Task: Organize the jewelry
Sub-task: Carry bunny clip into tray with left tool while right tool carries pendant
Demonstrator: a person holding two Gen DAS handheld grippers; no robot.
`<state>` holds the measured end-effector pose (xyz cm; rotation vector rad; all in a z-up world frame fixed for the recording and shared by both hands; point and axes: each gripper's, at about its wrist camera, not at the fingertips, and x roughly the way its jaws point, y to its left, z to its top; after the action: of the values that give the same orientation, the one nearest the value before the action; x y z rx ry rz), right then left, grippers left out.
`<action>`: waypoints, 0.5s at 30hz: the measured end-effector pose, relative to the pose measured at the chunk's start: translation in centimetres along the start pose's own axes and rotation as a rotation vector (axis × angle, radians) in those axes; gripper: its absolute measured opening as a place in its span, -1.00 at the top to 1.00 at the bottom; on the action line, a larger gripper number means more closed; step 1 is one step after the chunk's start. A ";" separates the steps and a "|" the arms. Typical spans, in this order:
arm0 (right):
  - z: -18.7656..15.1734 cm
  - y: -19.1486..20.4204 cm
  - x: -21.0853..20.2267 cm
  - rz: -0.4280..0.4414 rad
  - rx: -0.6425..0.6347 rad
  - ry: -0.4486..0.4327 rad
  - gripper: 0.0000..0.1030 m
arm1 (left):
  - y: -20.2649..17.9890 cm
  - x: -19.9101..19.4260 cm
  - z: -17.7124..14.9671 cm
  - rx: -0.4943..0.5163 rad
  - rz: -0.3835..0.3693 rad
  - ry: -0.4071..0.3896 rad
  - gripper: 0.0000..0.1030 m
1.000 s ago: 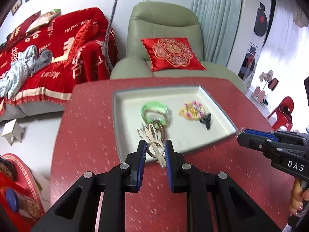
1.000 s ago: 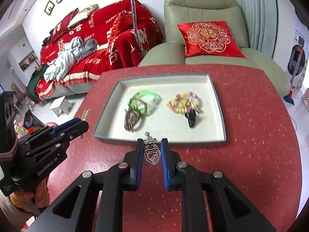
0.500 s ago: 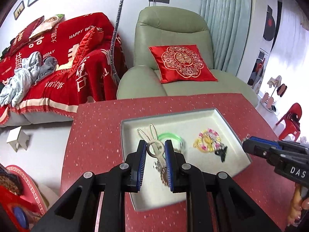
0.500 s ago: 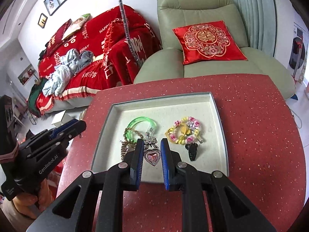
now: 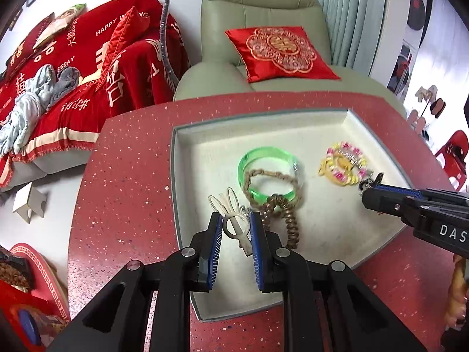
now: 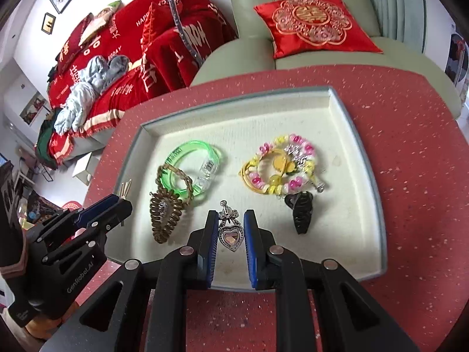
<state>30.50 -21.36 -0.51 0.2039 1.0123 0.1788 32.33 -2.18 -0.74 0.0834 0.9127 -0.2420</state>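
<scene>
A white tray (image 5: 187,158) with a grey rim sits on the red table; it also shows in the right wrist view (image 6: 340,108). In it lie a green bangle (image 5: 263,158), a brown coiled bracelet (image 5: 281,205), a pink and yellow bead bracelet (image 5: 343,164) and a black clip (image 6: 302,211). My left gripper (image 5: 235,226) is shut on a cream hair clip (image 5: 231,217) above the tray's near left part. My right gripper (image 6: 231,228) is shut on a silver heart pendant (image 6: 231,234) above the tray's front edge.
The red speckled table (image 5: 123,182) drops off at the left. Behind it stand a green armchair (image 5: 258,3) with a red cushion (image 5: 281,50) and a sofa under a red blanket (image 5: 73,58).
Both grippers have moved forward over the tray and lower toward it, each still holding its piece. The tray's jewelry has not moved.
</scene>
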 end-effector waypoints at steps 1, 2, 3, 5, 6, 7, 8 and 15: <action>0.0 0.0 0.4 -0.001 0.000 0.005 0.63 | 0.0 0.2 -0.1 0.003 0.001 0.005 0.27; 0.0 0.0 0.8 -0.002 -0.002 0.009 0.63 | -0.1 0.5 -0.2 0.006 0.002 0.012 0.27; -0.1 0.0 1.0 -0.004 -0.002 0.012 0.63 | -0.2 0.8 -0.3 0.009 0.003 0.018 0.27; -0.1 -0.3 1.6 -0.012 0.000 0.017 0.63 | -0.4 1.4 -0.3 0.011 0.004 0.030 0.27; -0.1 -0.4 1.8 -0.019 0.002 0.017 0.63 | -0.4 1.6 -0.3 0.011 0.004 0.035 0.27; -0.1 -0.5 1.9 -0.027 0.003 0.018 0.63 | -0.5 1.9 -0.3 0.011 0.003 0.040 0.27; -0.1 -0.7 2.2 -0.038 0.005 0.019 0.63 | -0.6 2.0 -0.3 0.011 0.003 0.042 0.27; -0.2 -2.6 2.7 -0.086 0.032 0.014 0.63 | -1.6 3.2 0.0 0.009 0.002 0.054 0.27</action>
<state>31.92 -23.22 -3.49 0.1885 1.0365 0.0858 33.81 -4.25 -3.19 0.0992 0.9656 -0.2430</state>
